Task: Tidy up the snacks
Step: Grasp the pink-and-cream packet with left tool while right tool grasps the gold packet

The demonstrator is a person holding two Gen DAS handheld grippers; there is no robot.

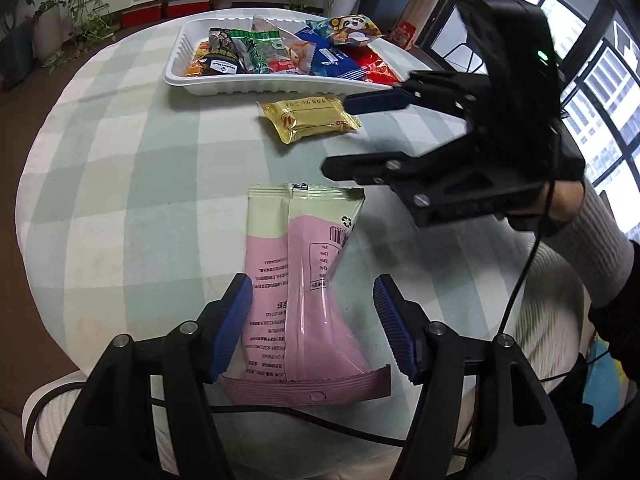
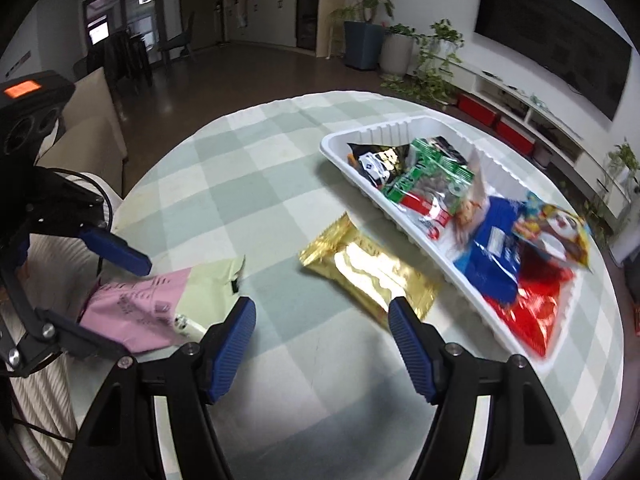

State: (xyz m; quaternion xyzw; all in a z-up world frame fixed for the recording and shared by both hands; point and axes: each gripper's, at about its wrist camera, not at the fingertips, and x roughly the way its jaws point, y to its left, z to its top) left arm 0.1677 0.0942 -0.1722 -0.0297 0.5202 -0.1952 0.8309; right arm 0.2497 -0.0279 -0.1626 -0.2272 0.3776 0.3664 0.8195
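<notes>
1. Pink-and-cream snack packet (image 1: 304, 292): flat on checked tablecloth (image 1: 132, 184), back seam and barcode up, between left gripper (image 1: 312, 328) jaws, pads clear of it.
2. Gold foil packet (image 2: 368, 268): beside white tray (image 2: 400, 128).
3. Right gripper (image 2: 320, 344): open, empty.

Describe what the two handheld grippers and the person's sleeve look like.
Both the left gripper and the right gripper are black, with silver screws and ribbed blue pads. The right one has an orange marking, a green light and a black cable. The sleeve is white ribbed knit.
</notes>
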